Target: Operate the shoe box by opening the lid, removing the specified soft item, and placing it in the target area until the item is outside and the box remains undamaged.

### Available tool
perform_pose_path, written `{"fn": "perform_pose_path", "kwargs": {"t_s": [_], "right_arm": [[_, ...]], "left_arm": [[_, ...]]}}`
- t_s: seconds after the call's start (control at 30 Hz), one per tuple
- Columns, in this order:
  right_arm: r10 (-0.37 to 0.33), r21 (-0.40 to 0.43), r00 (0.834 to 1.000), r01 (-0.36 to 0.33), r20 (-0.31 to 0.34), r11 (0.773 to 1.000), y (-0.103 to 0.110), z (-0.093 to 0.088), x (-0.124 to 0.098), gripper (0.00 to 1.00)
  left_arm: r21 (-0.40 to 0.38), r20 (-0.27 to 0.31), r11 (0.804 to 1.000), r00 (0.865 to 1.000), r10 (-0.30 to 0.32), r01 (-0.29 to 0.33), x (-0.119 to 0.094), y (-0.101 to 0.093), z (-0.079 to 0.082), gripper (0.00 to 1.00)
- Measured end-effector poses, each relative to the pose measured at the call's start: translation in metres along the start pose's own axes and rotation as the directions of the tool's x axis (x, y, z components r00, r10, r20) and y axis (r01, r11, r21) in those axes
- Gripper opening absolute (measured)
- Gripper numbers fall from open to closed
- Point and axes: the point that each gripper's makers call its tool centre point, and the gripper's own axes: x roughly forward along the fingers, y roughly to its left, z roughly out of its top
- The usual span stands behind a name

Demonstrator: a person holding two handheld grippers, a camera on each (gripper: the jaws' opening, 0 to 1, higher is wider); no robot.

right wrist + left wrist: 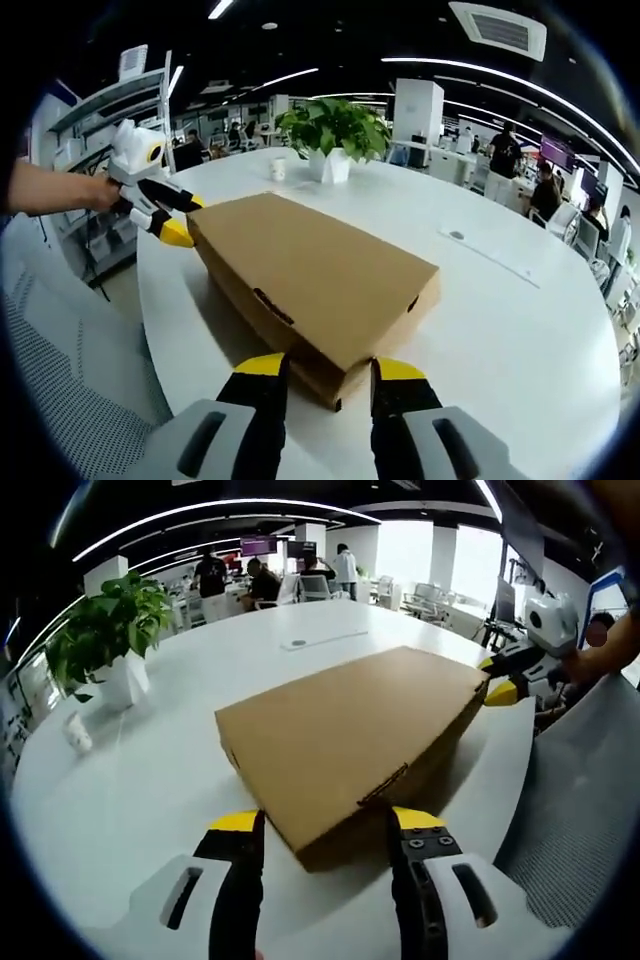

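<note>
A closed brown cardboard shoe box (350, 740) (310, 265) lies flat on the white round table (130, 800) (500, 330), its lid down. My left gripper (325, 822) is open, its yellow-tipped jaws straddling the box's near corner. At the opposite corner my right gripper (330, 367) is open too, with that corner between its jaws. Each gripper appears in the other's view at the box's far end: the right gripper (503, 680) and the left gripper (182, 218), each held by a hand. What is inside the box is hidden.
A potted green plant (105, 635) (335, 130) and a small white cup (78, 732) (277, 168) stand near the table's edge beyond the box. A grey mesh chair (590, 810) (60, 380) is beside the table. People (260, 580) sit at desks behind.
</note>
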Motion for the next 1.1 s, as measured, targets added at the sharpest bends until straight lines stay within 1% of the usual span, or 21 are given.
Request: {"fn": "perform_pose_path", "kwargs": {"t_s": [0.07, 0.17, 0.3, 0.47, 0.57, 0.67, 0.77, 0.87, 0.97, 1.07, 1.1], "right_arm": [[-0.001, 0.002, 1.000, 0.001, 0.007, 1.000, 0.000, 0.004, -0.003, 0.29], [-0.011, -0.019, 1.000, 0.011, 0.025, 1.000, 0.000, 0.014, -0.009, 0.29], [-0.022, -0.026, 0.999, 0.023, 0.033, 0.999, -0.002, 0.023, -0.015, 0.29], [-0.028, -0.018, 0.998, 0.029, 0.059, 0.999, -0.004, 0.039, -0.022, 0.30], [-0.024, -0.010, 0.997, 0.025, 0.078, 1.000, -0.007, 0.048, -0.026, 0.32], [-0.014, 0.007, 0.996, 0.014, 0.084, 1.000, -0.009, 0.052, -0.027, 0.32], [-0.007, 0.017, 0.996, 0.005, 0.093, 1.000, -0.010, 0.056, -0.028, 0.32], [0.000, 0.010, 0.995, -0.001, 0.100, 1.000, -0.010, 0.060, -0.029, 0.33], [0.002, 0.006, 0.994, -0.003, 0.110, 1.000, -0.012, 0.066, -0.029, 0.35], [-0.014, -0.027, 0.992, 0.017, 0.124, 0.999, -0.016, 0.072, -0.029, 0.34], [-0.015, -0.022, 0.991, 0.018, 0.130, 1.000, -0.016, 0.074, -0.030, 0.34]], "left_arm": [[0.001, -0.001, 1.000, 1.000, -0.001, 0.001, -0.002, 0.000, 0.003, 0.51], [-0.003, -0.005, 1.000, 1.000, -0.004, 0.004, -0.008, -0.001, 0.010, 0.51], [0.004, 0.000, 1.000, 1.000, -0.007, 0.007, -0.014, 0.000, 0.020, 0.51], [-0.003, 0.017, 1.000, 1.000, -0.010, 0.010, -0.021, 0.000, 0.031, 0.52], [-0.022, 0.040, 1.000, 0.999, -0.016, 0.016, -0.026, 0.001, 0.041, 0.53], [-0.030, 0.046, 0.999, 0.999, -0.021, 0.022, -0.027, 0.002, 0.045, 0.53], [-0.022, 0.043, 0.999, 0.999, -0.022, 0.023, -0.027, 0.002, 0.049, 0.54], [-0.005, 0.044, 1.000, 0.999, -0.013, 0.014, -0.028, 0.004, 0.054, 0.53], [-0.013, 0.058, 1.000, 0.998, -0.017, 0.018, -0.030, 0.007, 0.061, 0.53], [-0.007, 0.070, 1.000, 0.998, -0.008, 0.009, -0.030, 0.011, 0.067, 0.52], [-0.007, 0.073, 1.000, 0.997, -0.007, 0.008, -0.031, 0.012, 0.068, 0.52]]}}
